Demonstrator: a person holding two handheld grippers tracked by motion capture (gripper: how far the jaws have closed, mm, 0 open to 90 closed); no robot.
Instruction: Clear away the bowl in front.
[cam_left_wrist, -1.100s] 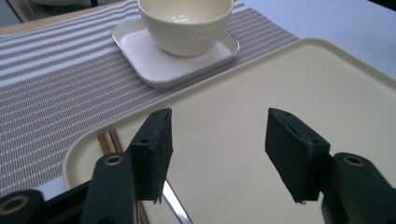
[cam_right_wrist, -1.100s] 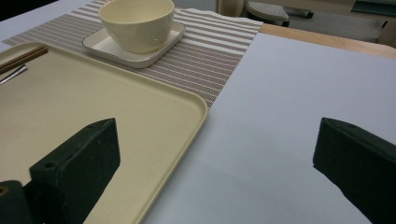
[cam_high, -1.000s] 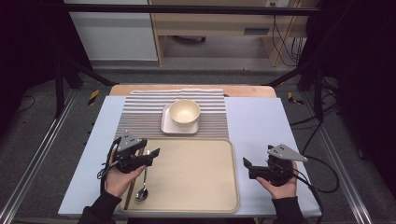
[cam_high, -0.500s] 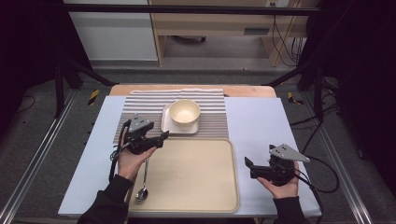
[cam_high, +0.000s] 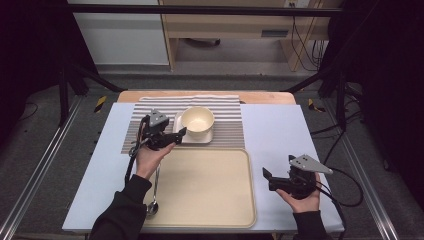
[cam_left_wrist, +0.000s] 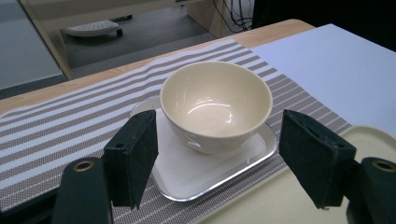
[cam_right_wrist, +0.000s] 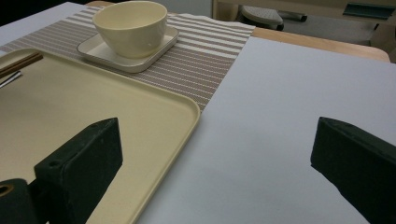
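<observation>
The round cream ceramic bowl (cam_left_wrist: 215, 105) stood upright and empty on a small white rounded-square plate with a metallic rim (cam_left_wrist: 243, 161), just ahead of the left tool (cam_high: 179, 133). In the left gripper view its two black jaws stood spread wide, one at each side of the bowl and nearer the camera, touching neither bowl nor plate. The plate lay on a grey-and-white striped woven placemat (cam_high: 227, 131), which ran out to both sides of that tool's jaws.

Behind and below the left tool, toward the person, lay a large beige rectangular plastic tray (cam_high: 205, 192). A metal spoon (cam_high: 152, 206) and dark wooden chopsticks (cam_right_wrist: 18, 63) rested at the tray's edge under the left forearm.

The right tool (cam_high: 266, 177) hung low over the pale blue sheet covering the tabletop (cam_high: 280, 135), just beside the tray's other edge and well apart from the bowl. Its jaws were also spread wide and held nothing; in the right gripper view the tray's rounded corner lay between them, with bowl and plate far ahead on the mat.
</observation>
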